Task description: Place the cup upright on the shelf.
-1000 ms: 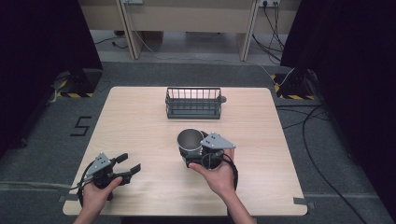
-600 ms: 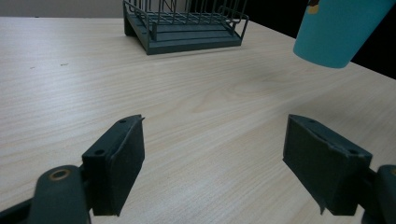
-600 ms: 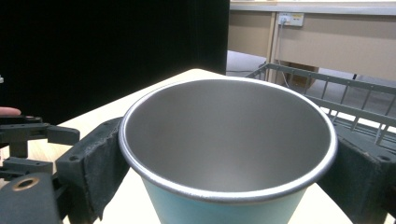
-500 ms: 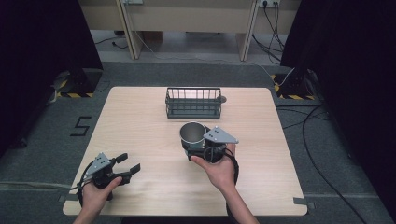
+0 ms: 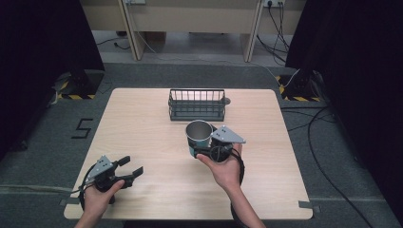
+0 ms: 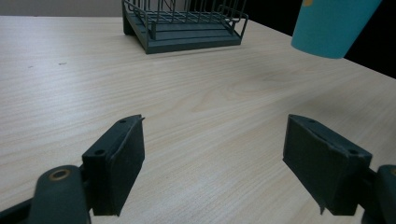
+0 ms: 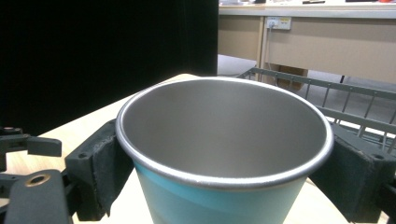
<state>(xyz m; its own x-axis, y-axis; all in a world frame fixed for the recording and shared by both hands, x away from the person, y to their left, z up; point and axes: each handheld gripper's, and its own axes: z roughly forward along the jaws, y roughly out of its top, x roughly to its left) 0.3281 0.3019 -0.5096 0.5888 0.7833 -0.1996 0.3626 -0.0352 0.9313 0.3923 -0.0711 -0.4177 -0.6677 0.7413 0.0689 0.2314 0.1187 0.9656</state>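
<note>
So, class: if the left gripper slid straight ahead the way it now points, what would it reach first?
Probably the wire rack; bare table lies before the open left gripper, and the raised cup hangs off to one side.

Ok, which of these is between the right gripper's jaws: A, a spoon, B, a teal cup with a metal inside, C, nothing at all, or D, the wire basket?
B: in the right gripper view the cup sits between the two black jaws of the right gripper, which have just been closing on its sides, while the wire basket stands apart behind it.
</note>
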